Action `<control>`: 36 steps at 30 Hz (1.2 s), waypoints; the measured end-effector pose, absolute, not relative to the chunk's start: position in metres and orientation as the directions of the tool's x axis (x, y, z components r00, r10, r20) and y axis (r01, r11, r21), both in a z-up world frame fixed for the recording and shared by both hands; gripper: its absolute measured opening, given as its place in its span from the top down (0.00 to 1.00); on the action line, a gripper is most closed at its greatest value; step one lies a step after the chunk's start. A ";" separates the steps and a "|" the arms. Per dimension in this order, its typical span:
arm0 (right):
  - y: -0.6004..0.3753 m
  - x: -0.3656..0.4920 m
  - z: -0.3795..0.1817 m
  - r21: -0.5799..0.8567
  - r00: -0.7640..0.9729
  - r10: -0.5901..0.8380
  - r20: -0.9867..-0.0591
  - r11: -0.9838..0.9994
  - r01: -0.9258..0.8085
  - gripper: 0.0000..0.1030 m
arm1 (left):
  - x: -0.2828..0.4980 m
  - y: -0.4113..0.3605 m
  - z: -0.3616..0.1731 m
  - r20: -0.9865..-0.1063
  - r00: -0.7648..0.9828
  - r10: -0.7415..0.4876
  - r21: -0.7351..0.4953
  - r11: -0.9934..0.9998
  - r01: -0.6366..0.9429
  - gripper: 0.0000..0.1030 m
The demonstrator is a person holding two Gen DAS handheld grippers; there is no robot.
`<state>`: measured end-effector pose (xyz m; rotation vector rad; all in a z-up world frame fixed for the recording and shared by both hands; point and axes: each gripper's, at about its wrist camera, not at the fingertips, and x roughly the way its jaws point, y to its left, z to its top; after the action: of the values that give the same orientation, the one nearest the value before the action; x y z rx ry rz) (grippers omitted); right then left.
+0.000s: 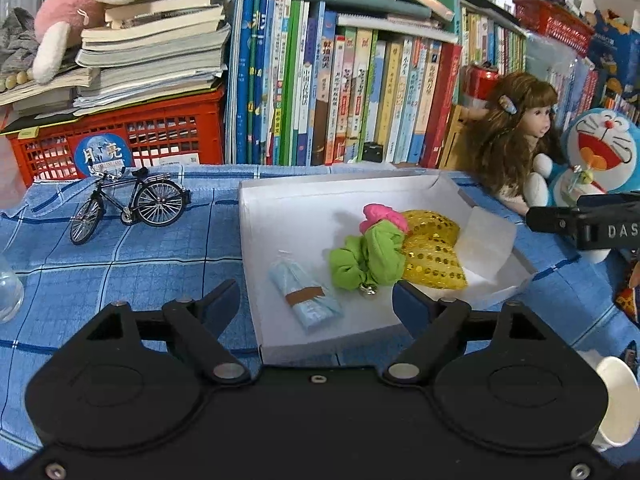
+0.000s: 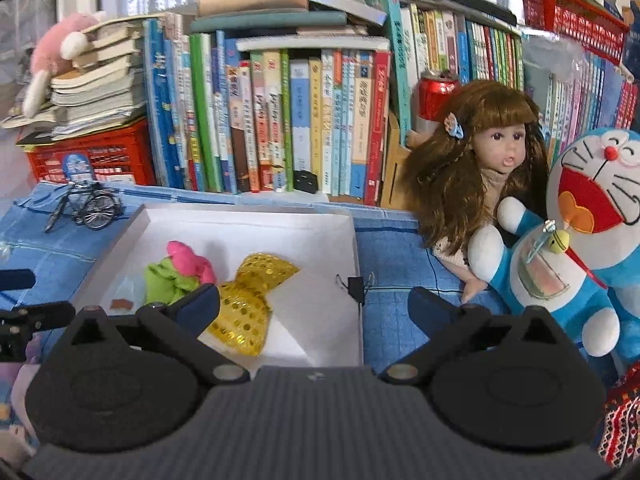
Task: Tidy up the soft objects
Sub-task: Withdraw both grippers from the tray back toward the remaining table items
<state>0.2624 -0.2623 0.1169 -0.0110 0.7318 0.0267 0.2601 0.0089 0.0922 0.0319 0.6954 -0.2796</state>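
Soft items we find inside the white box (image 1: 280, 208).
We note a green scrunchie (image 1: 366, 260) touching a pink scrunchie (image 1: 384, 216) behind it, both against a yellow sequined piece (image 1: 434, 254) on white paper; a pale blue wrapped packet (image 1: 306, 296) lies apart, near the front-left.

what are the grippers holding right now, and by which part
Nothing is held. The left gripper is open above the white box, and the right gripper is open too, with nothing between its fingers.

Table w/ blue checked cloth (image 1: 120, 264), white box (image 1: 312, 204), toy bike (image 1: 128, 208), doll (image 2: 476, 184), Doraemon plush (image 2: 580, 248)
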 end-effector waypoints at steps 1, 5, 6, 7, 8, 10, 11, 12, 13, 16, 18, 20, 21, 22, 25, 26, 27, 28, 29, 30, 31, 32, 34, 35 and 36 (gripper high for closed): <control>-0.261 0.257 0.119 -0.004 0.749 0.027 -0.662 0.999 -0.039 0.00 | 0.255 0.010 0.094 -0.629 0.738 -0.245 -0.063 0.962 0.266 0.19; -0.256 0.230 0.129 -0.005 0.776 0.062 -0.628 0.996 -0.084 0.00 | 0.232 0.014 0.102 -0.592 0.763 -0.258 -0.058 0.959 0.278 0.16; -0.255 0.223 0.132 -0.005 0.781 0.069 -0.620 0.996 -0.092 0.00 | 0.226 0.016 0.104 -0.583 0.770 -0.259 -0.057 0.959 0.279 0.15; -0.254 0.215 0.135 -0.008 0.788 0.074 -0.611 0.995 -0.100 0.00 | 0.220 0.018 0.106 -0.574 0.775 -0.263 -0.060 0.958 0.281 0.15; -0.253 0.207 0.138 -0.014 0.796 0.079 -0.600 0.994 -0.109 0.00 | 0.214 0.020 0.108 -0.567 0.779 -0.269 -0.066 0.957 0.283 0.15; -0.251 0.190 0.143 -0.026 0.814 0.090 -0.574 0.991 -0.128 0.00 | 0.202 0.025 0.111 -0.553 0.785 -0.279 -0.082 0.956 0.282 0.14; -0.249 0.181 0.145 -0.030 0.823 0.099 -0.560 0.990 -0.139 0.00 | 0.196 0.027 0.112 -0.546 0.788 -0.285 -0.089 0.955 0.284 0.14; -0.249 0.173 0.147 -0.031 0.829 0.105 -0.550 0.989 -0.147 0.00 | 0.189 0.029 0.113 -0.539 0.791 -0.289 -0.094 0.954 0.285 0.13; -0.248 0.164 0.149 -0.031 0.834 0.114 -0.540 0.987 -0.155 0.00 | 0.182 0.032 0.114 -0.533 0.794 -0.292 -0.097 0.953 0.285 0.12; -0.248 0.142 0.151 -0.030 0.846 0.129 -0.517 0.985 -0.169 0.00 | 0.161 0.038 0.114 -0.516 0.803 -0.298 -0.102 0.952 0.288 0.11; -0.246 0.129 0.151 -0.038 0.853 0.131 -0.504 0.984 -0.174 0.00 | 0.148 0.042 0.113 -0.506 0.808 -0.301 -0.100 0.951 0.292 0.11; -0.245 0.115 0.149 -0.042 0.859 0.136 -0.494 0.983 -0.180 0.00 | 0.135 0.045 0.112 -0.498 0.813 -0.301 -0.099 0.951 0.292 0.10; -0.245 0.110 0.149 -0.041 0.861 0.139 -0.489 0.982 -0.182 0.00 | 0.129 0.047 0.111 -0.494 0.815 -0.302 -0.099 0.951 0.293 0.10; -0.245 0.105 0.148 -0.040 0.864 0.141 -0.484 0.982 -0.183 0.00 | 0.122 0.049 0.111 -0.489 0.818 -0.304 -0.100 0.951 0.294 0.10; -0.245 0.089 0.144 -0.037 0.867 0.144 -0.476 0.982 -0.183 0.00 | 0.106 0.055 0.109 -0.480 0.822 -0.306 -0.106 0.951 0.292 0.10; -0.245 0.084 0.142 -0.037 0.868 0.142 -0.475 0.983 -0.181 0.00 | 0.101 0.058 0.108 -0.478 0.824 -0.305 -0.108 0.951 0.289 0.09; -0.245 0.079 0.139 -0.040 0.870 0.137 -0.473 0.983 -0.177 0.00 | 0.095 0.060 0.106 -0.477 0.825 -0.303 -0.110 0.952 0.285 0.09; -0.246 0.074 0.137 -0.043 0.873 0.129 -0.470 0.985 -0.169 0.00 | 0.091 0.062 0.105 -0.476 0.826 -0.301 -0.112 0.953 0.282 0.08; -0.246 0.070 0.134 -0.046 0.875 0.122 -0.469 0.986 -0.162 0.00 | 0.086 0.065 0.102 -0.478 0.826 -0.300 -0.115 0.953 0.280 0.08; -0.246 0.066 0.131 -0.050 0.876 0.117 -0.467 0.986 -0.158 0.00 | 0.081 0.067 0.101 -0.479 0.826 -0.298 -0.118 0.954 0.275 0.08; -0.247 0.061 0.128 -0.053 0.879 0.110 -0.465 0.987 -0.152 0.00 | 0.078 0.069 0.099 -0.483 0.824 -0.296 -0.122 0.955 0.272 0.08; -0.249 0.056 0.126 -0.055 0.880 0.105 -0.462 0.988 -0.147 0.00 | 0.075 0.071 0.097 -0.487 0.822 -0.295 -0.123 0.955 0.270 0.07; -0.252 0.048 0.122 -0.057 0.883 0.098 -0.458 0.989 -0.139 0.00 | 0.069 0.075 0.094 -0.493 0.821 -0.288 -0.118 0.957 0.265 0.07; -0.254 0.045 0.120 -0.054 0.884 0.098 -0.458 0.989 -0.137 0.00 | 0.067 0.076 0.093 -0.496 0.821 -0.283 -0.114 0.958 0.262 0.07; -0.256 0.042 0.118 -0.051 0.883 0.096 -0.459 0.990 -0.134 0.00 | 0.064 0.077 0.091 -0.496 0.822 -0.279 -0.109 0.959 0.260 0.07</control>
<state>0.0419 -0.2562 0.1185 -0.0820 0.4729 0.1194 0.0643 0.0773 0.0913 -0.0370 0.5337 -0.2868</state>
